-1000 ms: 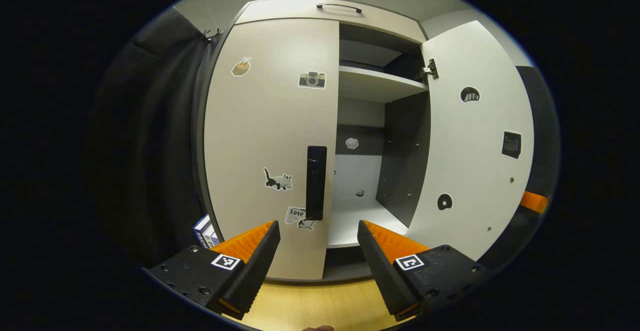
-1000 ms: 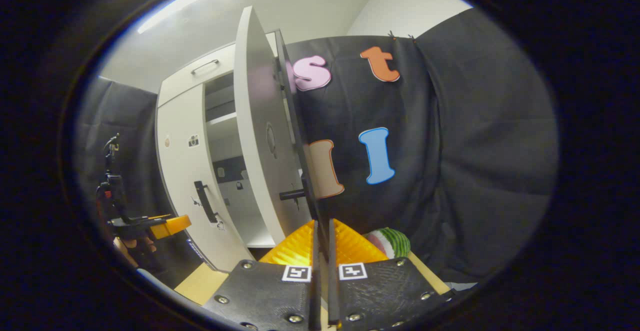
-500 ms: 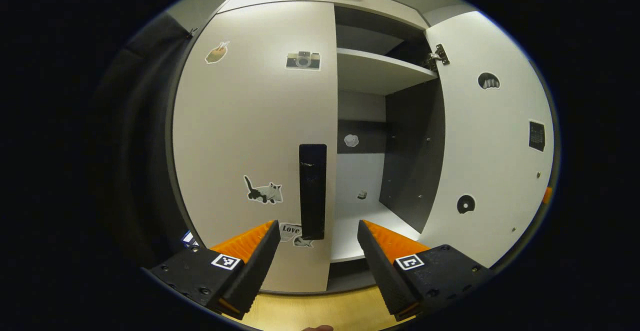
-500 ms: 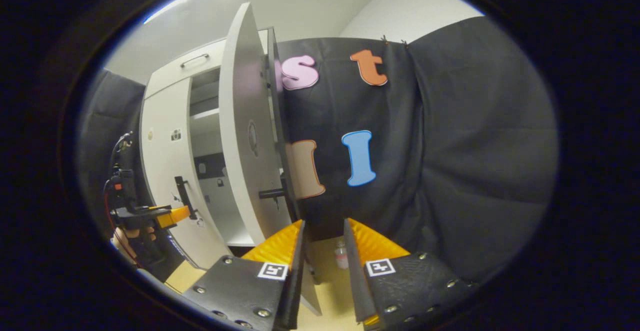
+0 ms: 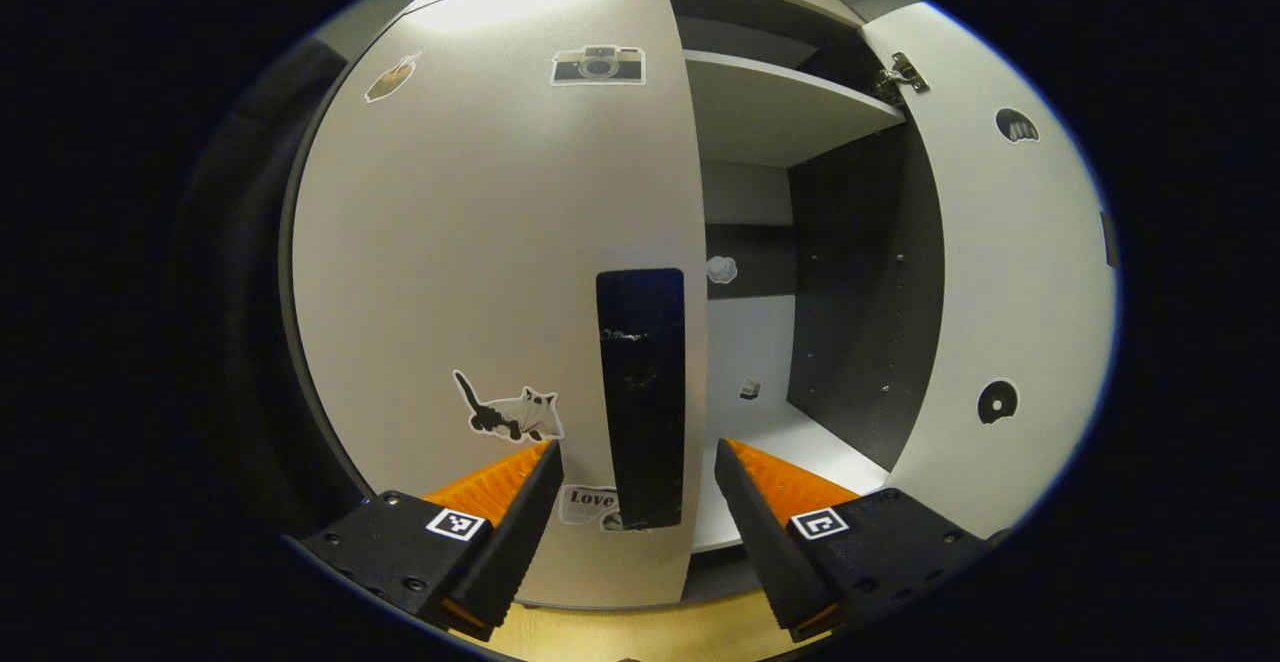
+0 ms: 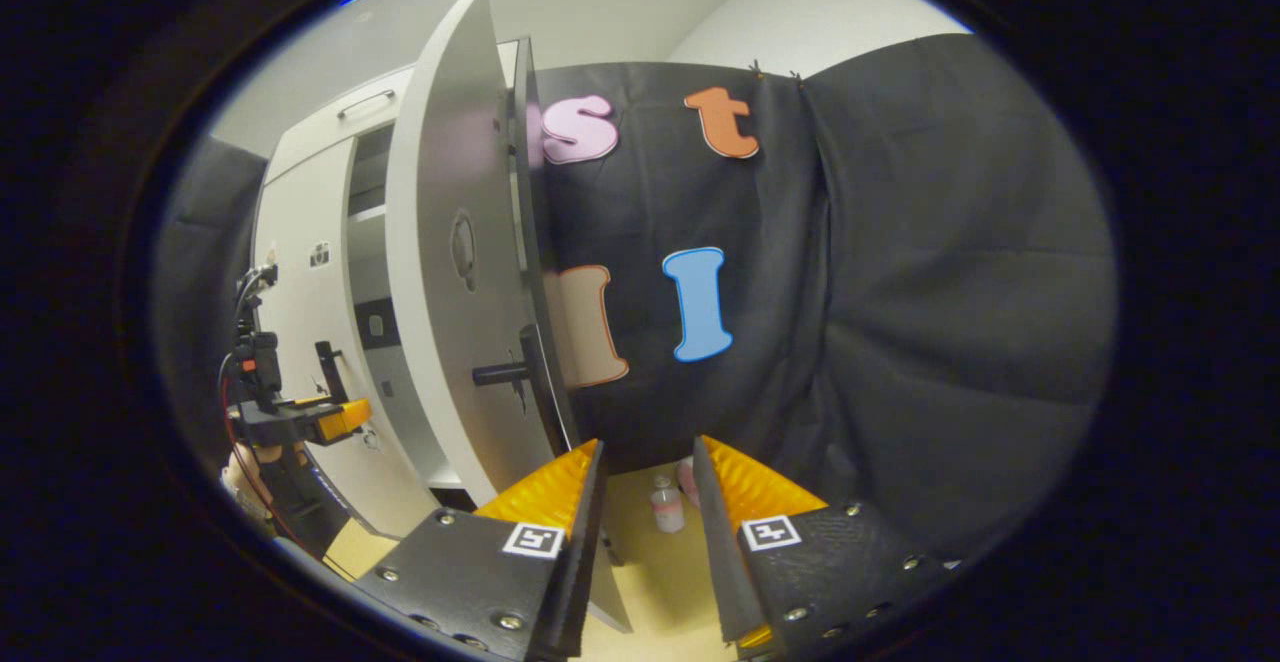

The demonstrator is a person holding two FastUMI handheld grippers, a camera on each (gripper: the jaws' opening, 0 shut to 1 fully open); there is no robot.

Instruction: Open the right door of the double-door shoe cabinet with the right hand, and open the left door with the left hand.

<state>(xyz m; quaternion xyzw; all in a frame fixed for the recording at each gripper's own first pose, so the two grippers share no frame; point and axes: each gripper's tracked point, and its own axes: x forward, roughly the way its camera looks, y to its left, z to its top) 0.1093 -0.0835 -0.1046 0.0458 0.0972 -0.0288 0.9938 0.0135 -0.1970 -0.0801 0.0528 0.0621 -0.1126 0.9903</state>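
The left door (image 5: 480,242) of the pale shoe cabinet is closed, and its black vertical handle (image 5: 641,392) stands close ahead. My left gripper (image 5: 636,447) is open, and the handle's lower end appears between its fingers without touching them. The right door (image 5: 1010,272) is swung open, showing a shelf (image 5: 780,112) and the dark inner wall. In the right gripper view that open door (image 6: 440,272) is seen nearly edge-on with its handle (image 6: 510,372) sticking out. My right gripper (image 6: 648,442) is open and holds nothing, just right of the door's lower edge. The left gripper (image 6: 320,420) shows far left.
Stickers dot both doors. A small bottle (image 6: 665,507) stands on the yellow wooden floor (image 6: 650,582) beyond the right fingers. The black cloth wall (image 6: 900,292) hangs behind the open right door. A hand (image 6: 245,462) holds the left gripper.
My left gripper has moved in toward the left door's handle, which now looks much larger. My right gripper has opened, let go of the right door's edge, and drawn slightly away.
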